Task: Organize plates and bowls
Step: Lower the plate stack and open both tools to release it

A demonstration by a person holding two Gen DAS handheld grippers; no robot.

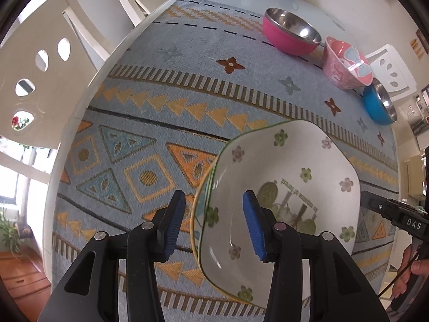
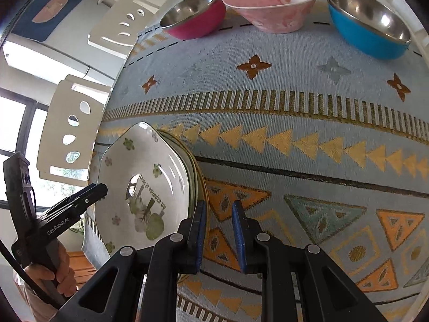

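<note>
Left tool (image 1: 214,224) straddles the floral plate's (image 1: 295,161) near rim, unclosed.

Three bowls stand in a row: one pink steel-lined bowl (image 2: 197,16), one pink patterned bowl (image 2: 273,5) and one blue steel-lined bowl (image 2: 367,24). One stack of floral plates (image 2: 144,185) lies on one patterned cloth (image 2: 295,123); beneath the top plate about three more rims show. Two claws, left claw (image 1: 214,222) and right claw (image 2: 218,234). Three white chairs (image 1: 40,67) show in the left view.
</note>
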